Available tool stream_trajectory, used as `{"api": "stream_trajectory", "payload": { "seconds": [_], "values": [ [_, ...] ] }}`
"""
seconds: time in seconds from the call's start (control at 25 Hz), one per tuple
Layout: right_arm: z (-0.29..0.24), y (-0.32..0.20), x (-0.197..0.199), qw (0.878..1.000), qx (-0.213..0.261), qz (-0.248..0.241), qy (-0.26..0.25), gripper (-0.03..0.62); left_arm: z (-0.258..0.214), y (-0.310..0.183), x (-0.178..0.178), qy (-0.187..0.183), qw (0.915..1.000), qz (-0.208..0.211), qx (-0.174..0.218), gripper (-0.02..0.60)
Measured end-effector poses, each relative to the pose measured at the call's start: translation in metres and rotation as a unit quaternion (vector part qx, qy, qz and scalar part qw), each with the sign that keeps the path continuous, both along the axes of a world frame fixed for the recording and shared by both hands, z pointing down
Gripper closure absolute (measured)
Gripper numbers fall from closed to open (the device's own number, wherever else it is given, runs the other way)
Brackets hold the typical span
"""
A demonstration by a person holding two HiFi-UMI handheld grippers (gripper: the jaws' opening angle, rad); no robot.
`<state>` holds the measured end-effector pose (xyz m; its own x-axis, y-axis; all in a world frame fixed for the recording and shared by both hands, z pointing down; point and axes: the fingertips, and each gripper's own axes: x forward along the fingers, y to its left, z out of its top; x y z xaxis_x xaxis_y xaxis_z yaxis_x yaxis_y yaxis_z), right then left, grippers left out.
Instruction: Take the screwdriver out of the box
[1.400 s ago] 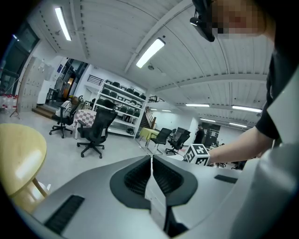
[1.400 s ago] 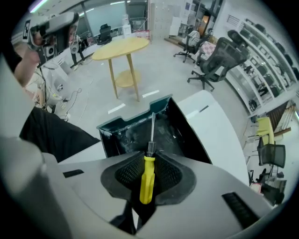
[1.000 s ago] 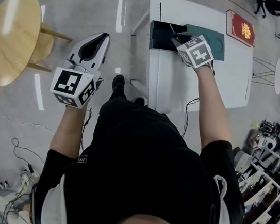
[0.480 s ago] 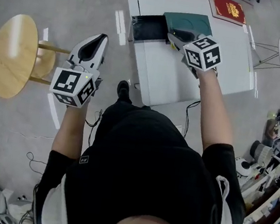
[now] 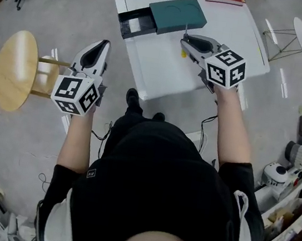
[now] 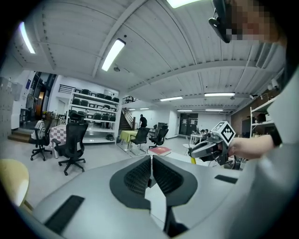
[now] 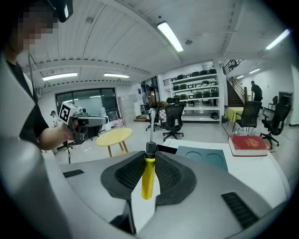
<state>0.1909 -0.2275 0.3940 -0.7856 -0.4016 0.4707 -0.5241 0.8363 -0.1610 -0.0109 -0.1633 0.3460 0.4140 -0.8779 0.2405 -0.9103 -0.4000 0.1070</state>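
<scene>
The right gripper (image 5: 188,41) clamps the yellow-handled screwdriver (image 7: 147,179) over the white desk (image 5: 164,71), apart from the teal box (image 5: 178,14); the left gripper (image 6: 152,170) is closed and empty.

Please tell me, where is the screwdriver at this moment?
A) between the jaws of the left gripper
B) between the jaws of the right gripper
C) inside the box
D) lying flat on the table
B: the right gripper view shows the screwdriver clamped by its yellow handle between the jaws of the right gripper, and the head view shows it away from the box.
</scene>
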Motion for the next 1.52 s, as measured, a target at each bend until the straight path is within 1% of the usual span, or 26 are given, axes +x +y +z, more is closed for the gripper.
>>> {"api": "stream_trajectory", "payload": {
  "seconds": [0.16, 0.28, 0.48, 0.64, 0.84, 1.0, 1.28, 1.52],
  "values": [
    [-0.015, 0.022, 0.037, 1.000, 0.014, 0.011, -0.023, 0.511, -0.002, 0.022, 0.028, -0.003, 1.0000, 0.005, -0.008, 0.555],
    [-0.029, 0.034, 0.059, 0.998, 0.023, 0.021, -0.048, 0.511, -0.011, 0.034, 0.042, -0.007, 0.9999, 0.006, -0.006, 0.555],
    [-0.054, 0.055, 0.084, 0.994, 0.036, 0.045, -0.091, 0.511, -0.026, 0.045, 0.054, -0.009, 0.9998, 0.014, 0.011, 0.555],
    [-0.074, 0.069, 0.095, 0.990, 0.040, 0.064, -0.122, 0.511, -0.039, 0.044, 0.057, -0.001, 0.9994, 0.023, 0.027, 0.555],
    [-0.101, 0.082, 0.094, 0.983, 0.056, 0.081, -0.153, 0.511, -0.055, 0.038, 0.043, 0.007, 0.9987, 0.036, 0.037, 0.555],
    [-0.125, 0.088, 0.087, 0.976, 0.076, 0.090, -0.181, 0.511, -0.062, 0.034, 0.019, 0.002, 0.9984, 0.040, 0.041, 0.555],
    [-0.155, 0.095, 0.075, 0.970, 0.109, 0.110, -0.190, 0.511, -0.062, 0.026, -0.020, -0.002, 0.9984, 0.043, 0.038, 0.555],
    [-0.169, 0.108, 0.090, 0.959, 0.137, 0.148, -0.198, 0.511, -0.064, 0.019, -0.048, -0.009, 0.9984, 0.034, 0.044, 0.555]
  ]
}}
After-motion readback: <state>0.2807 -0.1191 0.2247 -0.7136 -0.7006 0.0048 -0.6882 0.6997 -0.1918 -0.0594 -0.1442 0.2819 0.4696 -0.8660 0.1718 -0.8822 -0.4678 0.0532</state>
